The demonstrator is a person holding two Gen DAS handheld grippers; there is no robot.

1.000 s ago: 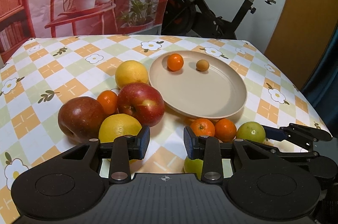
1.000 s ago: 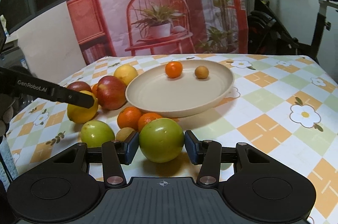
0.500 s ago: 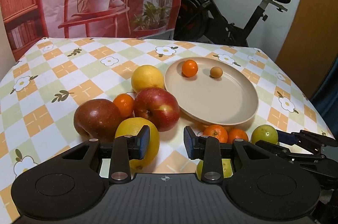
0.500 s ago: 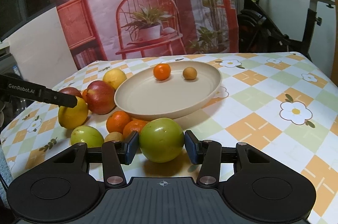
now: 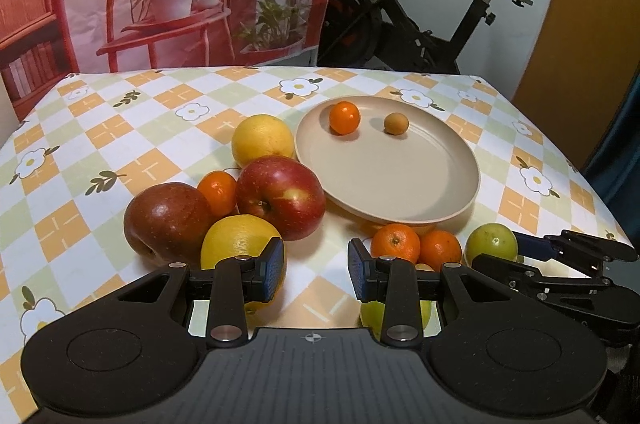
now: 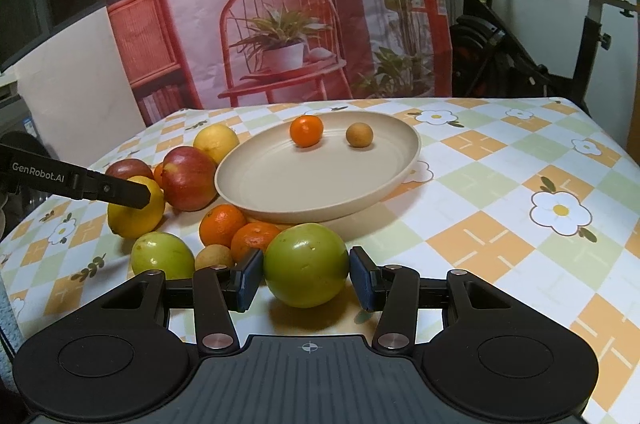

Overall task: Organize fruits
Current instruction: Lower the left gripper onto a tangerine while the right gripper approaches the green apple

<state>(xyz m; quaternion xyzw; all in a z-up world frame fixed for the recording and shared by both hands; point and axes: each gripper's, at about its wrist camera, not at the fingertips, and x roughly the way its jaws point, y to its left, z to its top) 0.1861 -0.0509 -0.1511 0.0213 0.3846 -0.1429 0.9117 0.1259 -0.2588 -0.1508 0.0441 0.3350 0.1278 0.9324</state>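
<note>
Checked cloth with white flowers covered the table [image 6: 500, 183]; an exercise bike [image 5: 420, 19] stood behind. Beige plate [image 6: 320, 179] held a tangerine [image 6: 306, 131]. The right gripper [image 6: 306, 278] clamped a green apple [image 6: 306, 270]; the left gripper [image 5: 316, 270] gaped, empty, beside a lemon [image 5: 236, 240].

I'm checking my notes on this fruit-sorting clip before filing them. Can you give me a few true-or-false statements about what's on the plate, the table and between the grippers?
1. The beige plate holds two pieces of fruit. True: a small orange and a small brown fruit.
2. A green apple sits between the fingers of the right gripper. True.
3. The left gripper holds a red apple. False: nothing lies between its fingers; the red apples rest on the table beyond it.
4. The plate is stacked with yellow fruit. False: both yellow fruits lie on the tablecloth beside it.
</note>
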